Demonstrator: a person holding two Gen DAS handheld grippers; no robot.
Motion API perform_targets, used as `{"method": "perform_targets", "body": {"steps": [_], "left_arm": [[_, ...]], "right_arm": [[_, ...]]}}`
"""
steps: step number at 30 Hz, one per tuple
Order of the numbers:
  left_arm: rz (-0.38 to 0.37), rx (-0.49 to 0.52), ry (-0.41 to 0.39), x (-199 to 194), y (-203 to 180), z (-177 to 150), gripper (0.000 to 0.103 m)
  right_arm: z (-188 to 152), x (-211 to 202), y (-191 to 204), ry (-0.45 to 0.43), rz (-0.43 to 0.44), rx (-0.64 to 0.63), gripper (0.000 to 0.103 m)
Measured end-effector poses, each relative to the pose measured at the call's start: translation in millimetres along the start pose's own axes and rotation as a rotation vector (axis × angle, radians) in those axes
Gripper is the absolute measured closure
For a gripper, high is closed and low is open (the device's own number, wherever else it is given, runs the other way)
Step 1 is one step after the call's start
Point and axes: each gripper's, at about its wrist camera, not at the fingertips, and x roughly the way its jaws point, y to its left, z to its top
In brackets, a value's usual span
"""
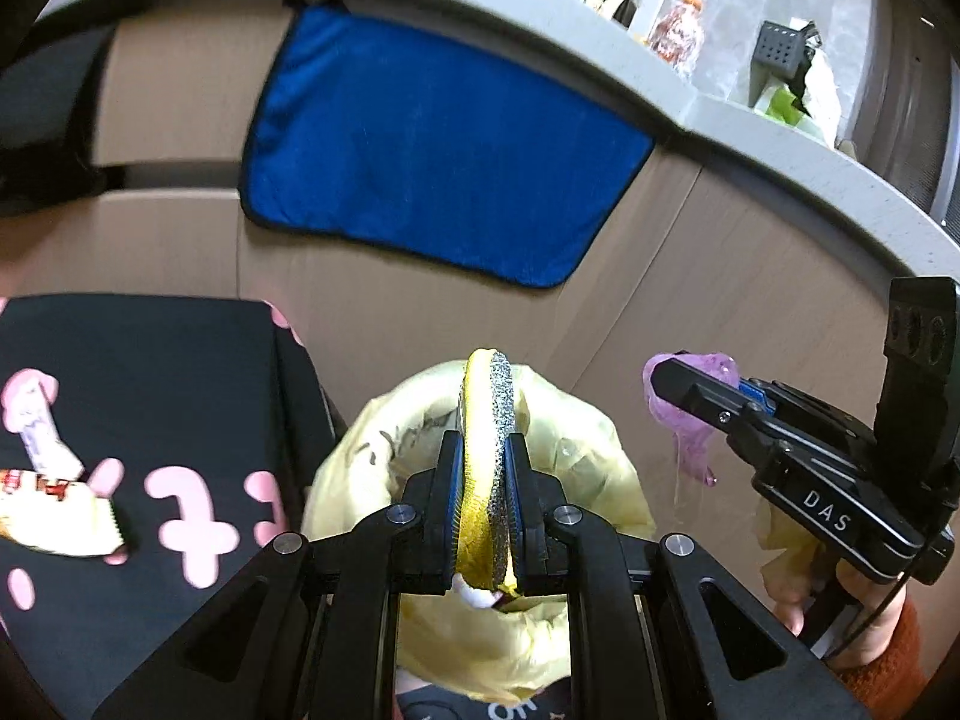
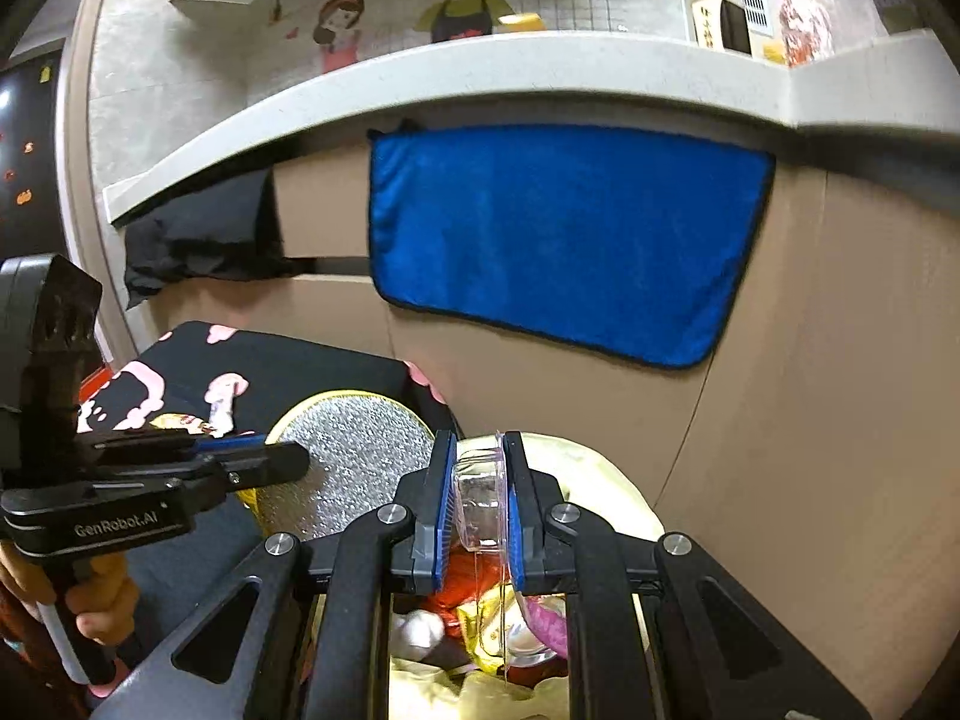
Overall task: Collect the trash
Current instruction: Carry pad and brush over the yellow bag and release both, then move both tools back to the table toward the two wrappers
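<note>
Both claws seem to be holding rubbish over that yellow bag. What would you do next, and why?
Probably open the left gripper: its silver-and-yellow pad hangs over the open yellow bag. The right gripper likewise holds a clear plastic piece.

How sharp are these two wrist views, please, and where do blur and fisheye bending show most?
Left wrist view: the left hand-held gripper and its scouring pad are crisp, the blue towel and the counter edge are smeared, and the counter bows into an arc. Right wrist view: the right hand-held gripper is sharp, the background is softer, and the corners are dark.
</note>
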Motion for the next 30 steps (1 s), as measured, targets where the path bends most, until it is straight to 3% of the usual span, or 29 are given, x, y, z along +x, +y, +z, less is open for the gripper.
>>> {"method": "perform_targets", "body": {"steps": [3,5,6,7,10,13,17,19,21,26,30], "left_arm": [[-0.049,-0.029,0.030,20.7,7.8,-0.3,0.087],[-0.078,-0.059,0.049,30.5,14.0,-1.2,0.076],[-0.083,-0.075,0.051,32.2,17.0,-1.9,0.062],[-0.089,-0.095,0.048,32.6,20.6,-2.6,0.056],[-0.092,-0.138,0.033,24.4,29.8,-4.1,0.056],[-0.045,-0.126,0.016,4.1,30.8,-4.4,0.056],[-0.040,-0.080,0.006,-25.9,22.0,-5.2,0.056],[-0.040,-0.040,0.001,-39.9,15.0,-5.6,0.056],[-0.023,0.007,-0.010,-53.8,10.9,-6.7,0.056],[0.026,-0.018,-0.010,-85.7,24.9,-9.2,0.056],[0.086,-0.035,-0.061,-122.2,41.9,-9.5,0.056]], "right_arm": [[-2.7,8.3,-7.2,0.016,-0.011,0.018,0.090],[-3.7,12.7,-12.6,0.026,-0.018,0.029,0.090],[-4.6,15.4,-15.7,0.032,-0.024,0.036,0.090],[-4.6,17.1,-17.1,0.036,-0.025,0.040,0.090],[-6.6,24.3,-19.9,0.050,-0.032,0.048,0.090],[-8.8,35.6,-18.2,0.066,-0.043,0.039,0.090],[-13.0,54.0,-11.0,0.100,-0.072,0.028,0.085],[-14.0,58.5,-9.2,0.105,-0.044,0.047,0.061],[-14.2,56.6,-6.2,0.091,-0.023,0.060,0.054],[-5.3,42.2,6.2,0.054,-0.021,0.042,0.054],[3.6,30.1,20.6,0.026,0.010,0.040,0.053]]}}
